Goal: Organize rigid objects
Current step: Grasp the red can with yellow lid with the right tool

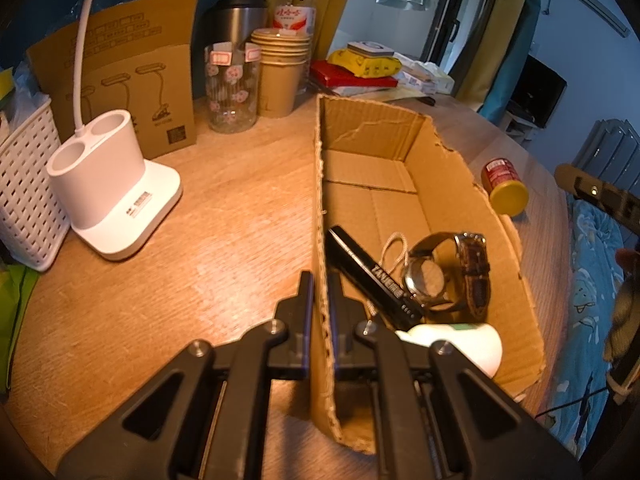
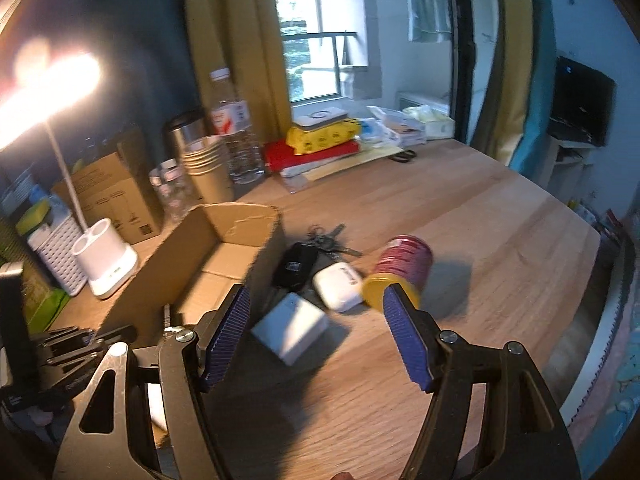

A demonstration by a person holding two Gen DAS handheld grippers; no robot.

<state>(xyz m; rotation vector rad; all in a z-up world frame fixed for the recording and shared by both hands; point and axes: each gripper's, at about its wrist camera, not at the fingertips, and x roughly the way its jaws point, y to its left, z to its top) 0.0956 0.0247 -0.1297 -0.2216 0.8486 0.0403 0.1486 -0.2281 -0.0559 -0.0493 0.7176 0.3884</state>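
My left gripper [image 1: 322,280] is shut on the left wall of an open cardboard box [image 1: 320,184]. Inside the box lie a black stick [image 1: 368,276], a wristwatch [image 1: 436,276] with a brown strap and a white object [image 1: 464,340]. A red can with a yellow lid [image 1: 504,186] lies on its side outside the box's right wall. My right gripper [image 2: 316,294] hangs open above the table with nothing between its pads. Below and ahead of it sit a white block [image 2: 290,330], a white case [image 2: 338,286], a black key fob [image 2: 294,264] with keys [image 2: 328,240], and the can [image 2: 400,268].
Left of the box stand a white lamp base [image 1: 116,184], a white lattice basket [image 1: 28,196] and a cardboard package [image 1: 120,72]. Behind are a glass jar [image 1: 230,88], stacked paper cups [image 1: 282,72], a water bottle [image 1: 298,4] and stacked packets [image 1: 360,68]. Scissors [image 2: 402,156] lie far back.
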